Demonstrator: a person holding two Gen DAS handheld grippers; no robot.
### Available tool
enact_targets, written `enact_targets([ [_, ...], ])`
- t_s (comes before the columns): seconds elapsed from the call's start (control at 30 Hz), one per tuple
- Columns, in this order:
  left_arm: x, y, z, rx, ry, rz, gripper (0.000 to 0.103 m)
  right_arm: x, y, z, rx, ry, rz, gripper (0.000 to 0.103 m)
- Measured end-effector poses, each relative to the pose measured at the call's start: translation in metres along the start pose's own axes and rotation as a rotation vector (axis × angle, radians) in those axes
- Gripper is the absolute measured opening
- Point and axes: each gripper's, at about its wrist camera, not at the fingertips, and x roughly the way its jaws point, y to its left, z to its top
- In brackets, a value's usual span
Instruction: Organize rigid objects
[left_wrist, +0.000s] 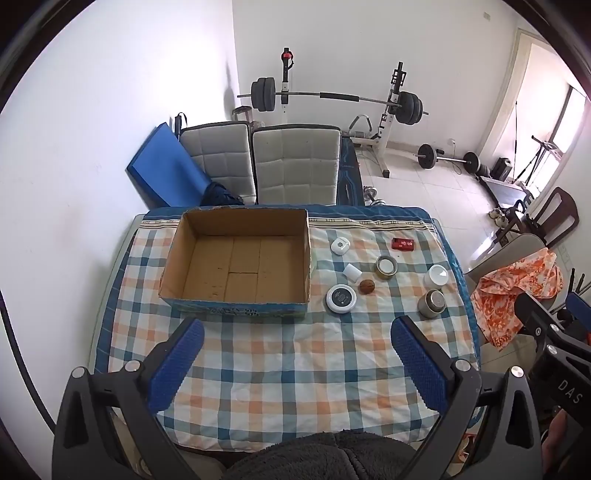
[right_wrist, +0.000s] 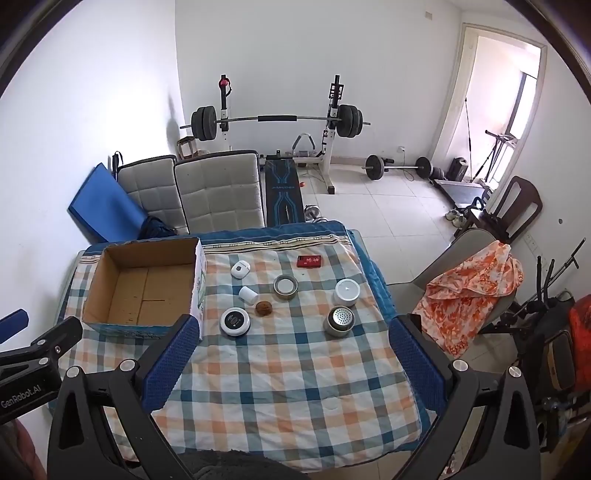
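An open, empty cardboard box (left_wrist: 236, 258) (right_wrist: 144, 284) stands on the left of the checked tablecloth (left_wrist: 280, 354). To its right lie small objects: a round white disc with a black top (left_wrist: 341, 298) (right_wrist: 235, 322), a brown walnut (left_wrist: 367, 287) (right_wrist: 264, 308), a small white cylinder (left_wrist: 351, 273) (right_wrist: 247, 294), a white case (left_wrist: 340, 245) (right_wrist: 240, 269), a metal tin (left_wrist: 386, 267) (right_wrist: 285, 286), a white jar (left_wrist: 436, 276) (right_wrist: 347, 291), a steel canister (left_wrist: 431, 303) (right_wrist: 339, 320) and a red box (left_wrist: 402, 243) (right_wrist: 308, 261). My left gripper (left_wrist: 295, 350) and right gripper (right_wrist: 295, 350) are open, empty, above the near cloth.
Two grey padded chairs (left_wrist: 295, 166) stand behind the table, with a blue mat (left_wrist: 159, 170) against the wall. A chair with an orange cloth (right_wrist: 469, 291) is at the right. A barbell rack (right_wrist: 277, 122) and weights fill the far floor.
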Motion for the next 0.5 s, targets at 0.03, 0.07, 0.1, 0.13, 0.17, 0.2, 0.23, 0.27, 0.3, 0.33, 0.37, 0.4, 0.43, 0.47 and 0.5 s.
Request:
enact_targets([
  [0.03, -0.001, 0.001, 0.001, -0.003, 0.001, -0.002, 0.103, -0.001, 0.001, 0.001, -0.002, -0.001, -0.001, 0.103],
  [0.07, -0.004, 0.003, 0.005, -0.005, 0.003, -0.001, 0.103, 0.000, 0.000, 0.000, -0.001, 0.000, -0.003, 0.103],
  [0.1, -0.005, 0.003, 0.006, -0.003, 0.002, -0.002, 0.103, 0.000, 0.001, 0.002, -0.002, 0.003, -0.002, 0.103],
  [0.13, -0.005, 0.003, 0.005, -0.002, -0.001, -0.002, 0.103, 0.000, -0.001, 0.000, 0.002, 0.003, 0.001, 0.103],
  [0.17, -0.005, 0.003, 0.006, -0.002, -0.001, 0.000, 0.103, 0.000, -0.001, 0.000, 0.004, 0.000, 0.001, 0.103],
  [0.2, -0.005, 0.005, 0.008, -0.002, -0.001, 0.001, 0.103, 0.000, -0.002, -0.001, 0.004, -0.004, -0.001, 0.103],
  [0.23, -0.010, -0.003, 0.005, -0.004, -0.007, 0.006, 0.103, 0.001, -0.002, -0.003, 0.004, -0.007, 0.000, 0.103],
  [0.27, -0.010, -0.004, 0.005, -0.003, -0.008, 0.007, 0.103, 0.000, -0.004, -0.004, 0.005, -0.012, 0.001, 0.103],
  [0.3, -0.010, -0.003, 0.006, -0.003, -0.007, 0.007, 0.103, 0.000, -0.004, -0.004, 0.005, -0.015, -0.001, 0.103],
  [0.33, -0.010, -0.003, 0.007, -0.003, -0.007, 0.007, 0.103, 0.001, -0.003, -0.005, 0.000, -0.018, -0.004, 0.103],
  [0.37, -0.010, -0.003, 0.006, -0.003, -0.007, 0.005, 0.103, 0.001, -0.003, -0.005, -0.002, -0.020, -0.005, 0.103],
  [0.4, -0.010, -0.003, 0.006, -0.002, -0.008, 0.007, 0.103, 0.001, -0.003, -0.006, -0.003, -0.020, -0.003, 0.103],
  [0.43, -0.011, -0.002, 0.008, -0.004, -0.008, 0.010, 0.103, 0.002, -0.003, -0.006, -0.002, -0.020, -0.002, 0.103],
  [0.47, -0.011, -0.003, 0.007, -0.005, -0.010, 0.009, 0.103, 0.002, -0.003, -0.006, -0.004, -0.021, -0.002, 0.103],
  [0.5, -0.012, -0.003, 0.008, -0.005, -0.010, 0.008, 0.103, 0.002, -0.003, -0.007, -0.004, -0.025, -0.005, 0.103],
])
